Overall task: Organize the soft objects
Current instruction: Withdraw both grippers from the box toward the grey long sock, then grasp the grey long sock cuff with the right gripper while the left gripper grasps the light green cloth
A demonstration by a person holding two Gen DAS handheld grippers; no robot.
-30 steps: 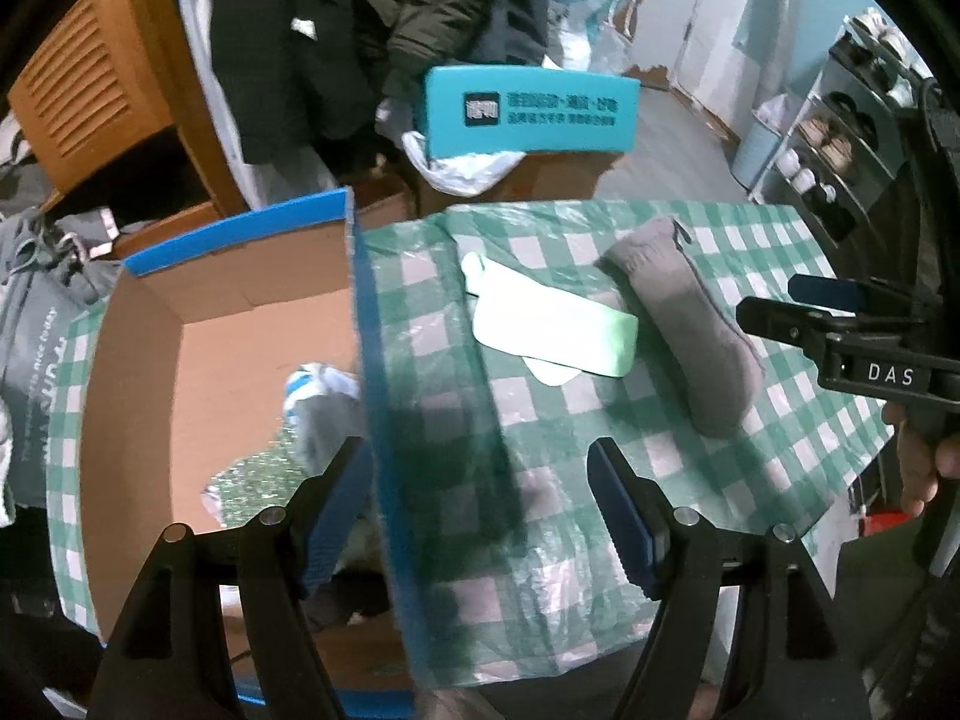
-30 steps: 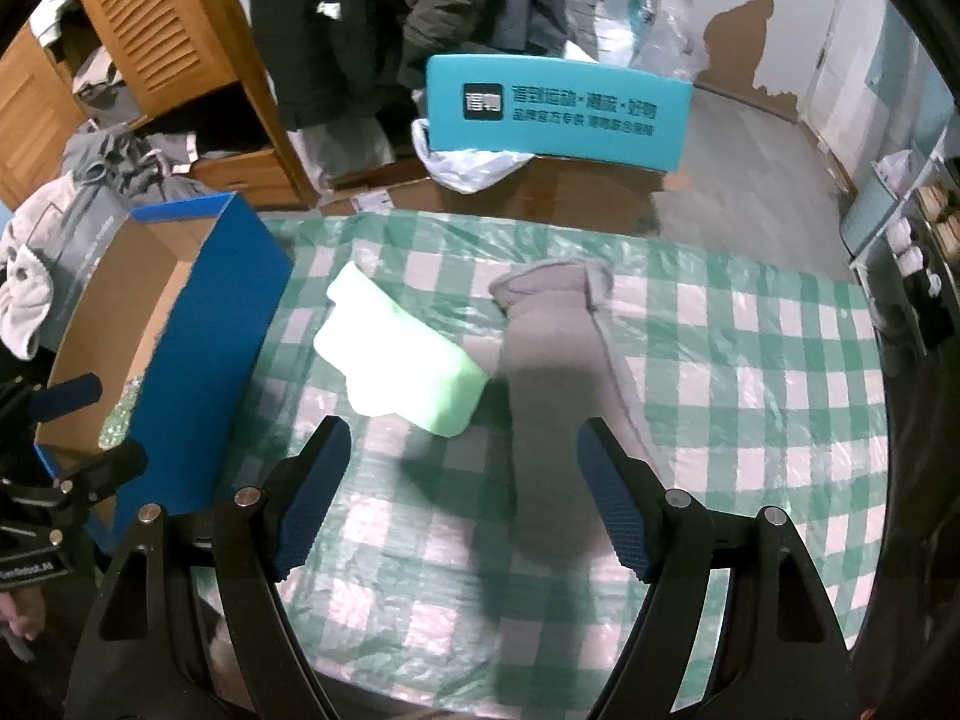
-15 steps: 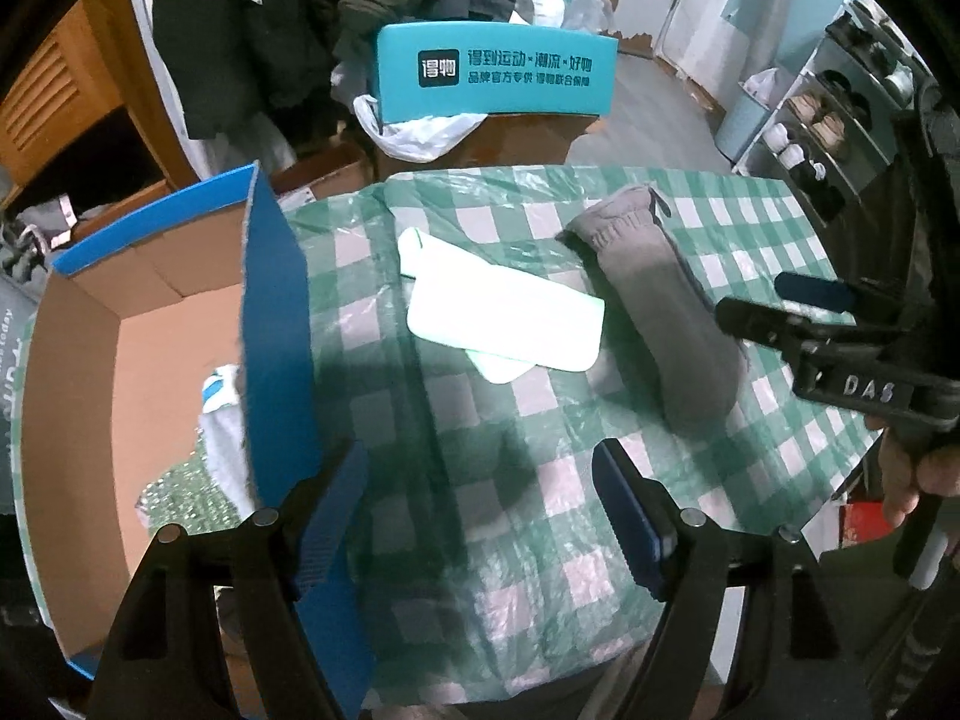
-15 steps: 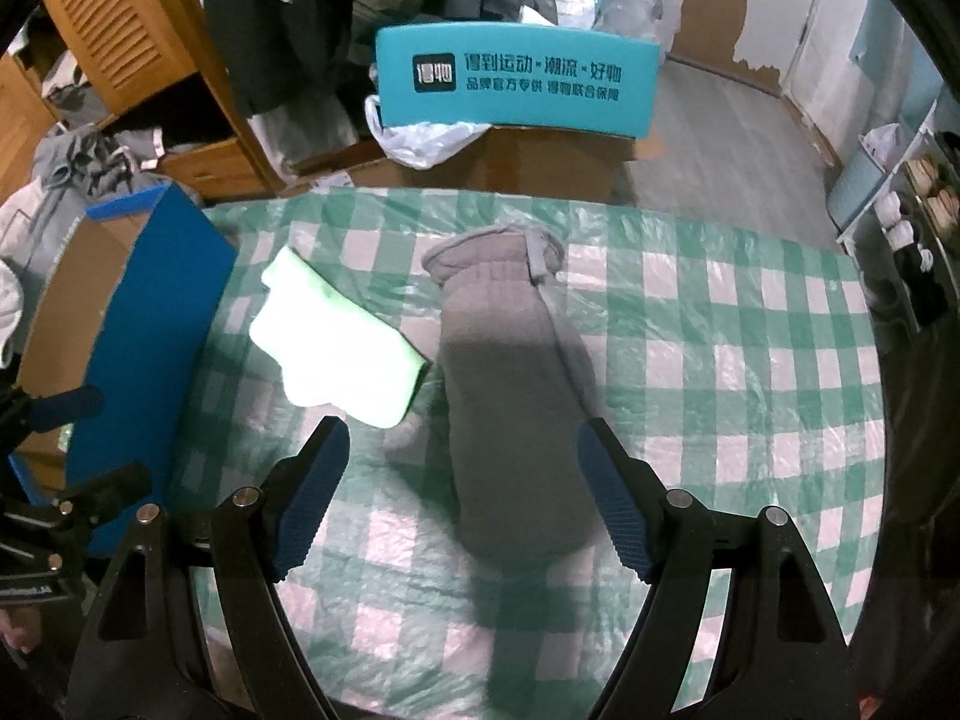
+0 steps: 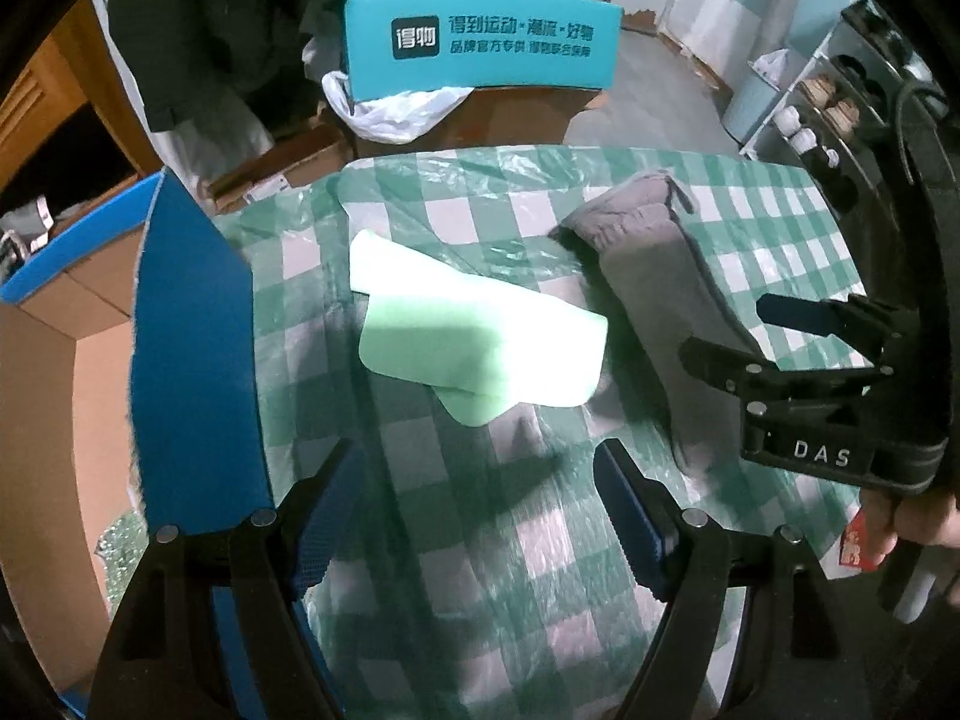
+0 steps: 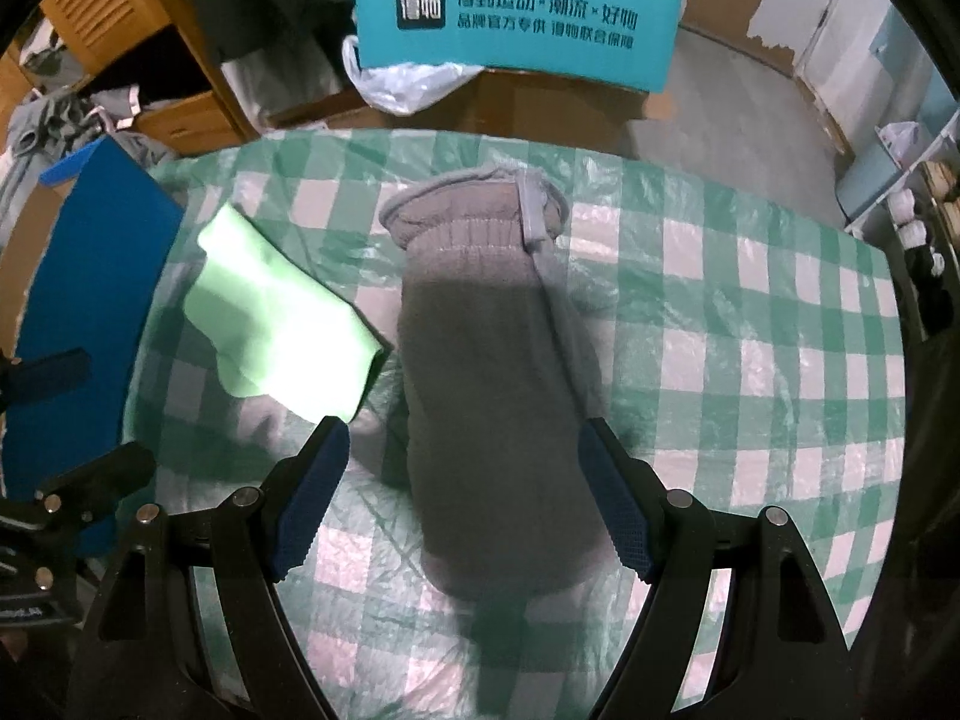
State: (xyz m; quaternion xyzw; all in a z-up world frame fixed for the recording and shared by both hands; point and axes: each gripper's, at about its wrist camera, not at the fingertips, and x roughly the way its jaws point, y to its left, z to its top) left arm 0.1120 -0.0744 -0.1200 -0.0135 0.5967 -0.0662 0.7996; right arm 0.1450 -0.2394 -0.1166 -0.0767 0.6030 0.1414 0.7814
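Observation:
A folded light green cloth (image 5: 480,354) lies on the green checked tablecloth (image 5: 540,540); it also shows in the right wrist view (image 6: 282,336). A long grey fleece mitten-like item (image 6: 498,372) lies to its right, also in the left wrist view (image 5: 654,264). My left gripper (image 5: 480,504) is open and empty, just short of the green cloth. My right gripper (image 6: 462,498) is open and empty, its fingers either side of the grey item's near end. The right gripper shows in the left wrist view (image 5: 798,336).
An open cardboard box with blue edges (image 5: 192,360) stands at the table's left side, with a sparkly green item (image 5: 120,546) inside. A teal sign (image 5: 480,42), a white plastic bag (image 5: 396,108) and hanging dark clothes lie beyond the table. Shelves (image 5: 840,102) stand at far right.
My left gripper has moved right, from over the box to in front of the green cloth. My right gripper has moved forward over the grey item. Both stay open.

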